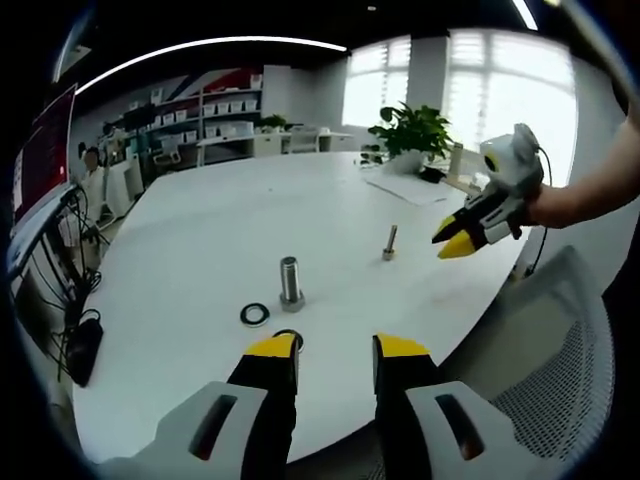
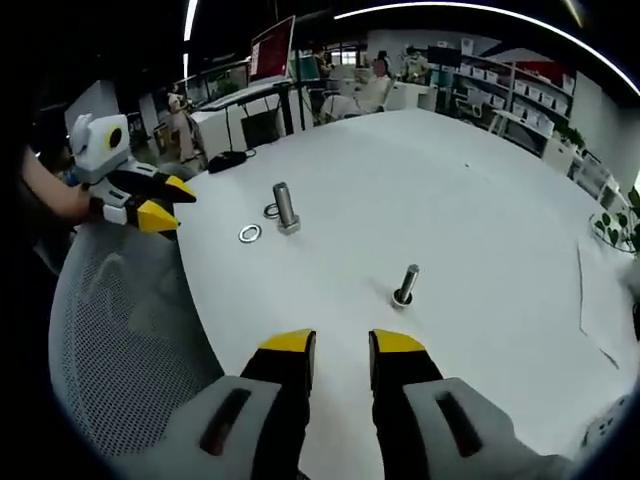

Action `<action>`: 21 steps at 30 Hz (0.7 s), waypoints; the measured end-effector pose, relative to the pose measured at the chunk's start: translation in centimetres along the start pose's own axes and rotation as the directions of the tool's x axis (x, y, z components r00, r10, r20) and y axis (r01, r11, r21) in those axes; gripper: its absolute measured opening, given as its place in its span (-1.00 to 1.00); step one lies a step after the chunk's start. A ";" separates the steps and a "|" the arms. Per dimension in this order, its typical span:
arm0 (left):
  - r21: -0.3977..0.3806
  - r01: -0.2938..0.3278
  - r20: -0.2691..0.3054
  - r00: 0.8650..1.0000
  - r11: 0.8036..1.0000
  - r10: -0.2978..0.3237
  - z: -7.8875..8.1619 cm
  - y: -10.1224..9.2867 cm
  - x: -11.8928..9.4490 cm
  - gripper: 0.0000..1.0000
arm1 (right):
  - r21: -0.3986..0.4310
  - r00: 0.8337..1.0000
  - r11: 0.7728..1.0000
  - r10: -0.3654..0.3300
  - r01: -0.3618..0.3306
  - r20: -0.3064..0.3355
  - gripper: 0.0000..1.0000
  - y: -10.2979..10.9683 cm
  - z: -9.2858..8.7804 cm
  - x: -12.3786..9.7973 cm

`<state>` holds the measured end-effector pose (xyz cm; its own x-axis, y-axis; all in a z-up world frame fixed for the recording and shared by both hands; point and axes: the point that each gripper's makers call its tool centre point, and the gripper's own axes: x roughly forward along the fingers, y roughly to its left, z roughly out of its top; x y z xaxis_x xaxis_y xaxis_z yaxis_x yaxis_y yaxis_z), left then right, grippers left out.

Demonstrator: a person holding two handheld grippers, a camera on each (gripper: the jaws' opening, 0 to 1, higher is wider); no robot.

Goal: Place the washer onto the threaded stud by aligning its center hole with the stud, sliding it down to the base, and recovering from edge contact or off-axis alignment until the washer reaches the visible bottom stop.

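Left gripper (image 1: 336, 348) yellow-tipped jaws parted, nothing between, low over round white table (image 1: 200, 230). Flat dark metal washer (image 1: 254, 314) lies on table just ahead-left of jaws, beside large upright threaded steel stud (image 1: 290, 280); second ring (image 1: 288, 338) at left jaw tip. Right gripper (image 2: 342, 342) jaws apart, empty; small upright grey bolt (image 2: 405, 285) ahead of it, well apart from stud.

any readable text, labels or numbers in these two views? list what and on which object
None readable.
Red monitor screen at the table's edge: content too blurred to read.
Shelf bins on the far wall: any labels too small.
Large bolt, small bolt, washer: no visible markings.
Left gripper and right gripper: no lettering visible on the jaws.
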<state>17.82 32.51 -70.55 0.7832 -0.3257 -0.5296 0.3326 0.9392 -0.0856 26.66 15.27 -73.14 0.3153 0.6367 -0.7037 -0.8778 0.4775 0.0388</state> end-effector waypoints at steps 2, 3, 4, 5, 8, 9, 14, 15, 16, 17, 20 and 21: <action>0.002 0.002 0.002 1.000 1.000 -0.002 0.0 0.0 0.0 -0.45 | 0.003 1.000 1.000 0.002 -0.002 0.007 -0.52 0.5 0.1 -0.1; 0.002 0.001 0.003 1.000 1.000 -0.001 0.0 0.0 0.0 -0.45 | 0.004 1.000 1.000 0.002 -0.002 0.010 -0.52 0.6 0.2 -0.1; 0.001 0.001 0.005 1.000 1.000 -0.001 0.1 0.0 0.0 -0.45 | 0.006 1.000 1.000 0.001 -0.001 0.017 -0.52 0.8 0.3 -0.2; 0.000 0.001 0.007 1.000 1.000 -0.001 0.1 0.0 0.0 -0.45 | 0.007 1.000 1.000 0.000 0.000 0.022 -0.52 0.9 0.4 -0.3; 0.000 0.005 0.008 1.000 1.000 -0.005 0.1 -0.1 -0.1 -0.45 | 0.021 0.999 1.000 -0.006 0.005 0.033 -0.52 1.1 0.3 -0.6; 0.001 0.006 0.007 1.000 1.000 -0.006 0.1 -0.1 -0.1 -0.45 | 0.030 0.999 1.000 -0.007 0.006 0.037 -0.52 1.2 0.3 -0.7; -0.003 0.006 0.008 1.000 1.000 -0.006 0.1 -0.1 0.0 -0.45 | 0.057 0.999 0.998 -0.009 0.007 0.044 -0.52 1.7 0.0 -1.2; -0.004 0.006 0.008 1.000 1.000 -0.006 0.1 -0.1 0.0 -0.45 | 0.059 0.999 0.998 -0.006 0.004 0.042 -0.52 1.8 -0.2 -1.2; -0.004 0.006 0.008 1.000 1.000 -0.006 0.1 -0.1 0.0 -0.45 | 0.060 0.999 0.998 -0.006 0.003 0.039 -0.52 1.9 -0.3 -1.3; -0.003 0.006 0.008 1.000 1.000 -0.006 0.1 -0.1 0.0 -0.45 | 0.065 0.999 0.998 -0.009 0.006 0.041 -0.51 1.9 -0.5 -1.4; 0.002 0.005 0.008 1.000 1.000 -0.005 0.1 -0.1 -0.1 -0.45 | 0.084 0.999 0.996 -0.018 0.014 0.049 -0.51 1.8 -0.7 -1.6; 0.002 0.005 0.009 1.000 1.000 -0.005 0.1 -0.1 -0.1 -0.45 | 0.088 0.999 0.996 -0.019 0.015 0.050 -0.51 1.8 -0.8 -1.6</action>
<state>17.80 32.39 -70.38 0.7862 -0.3314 -0.5215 0.3378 0.9373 -0.0864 24.30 14.59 -72.49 0.3499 0.6571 -0.6677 -0.8379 0.5382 0.0905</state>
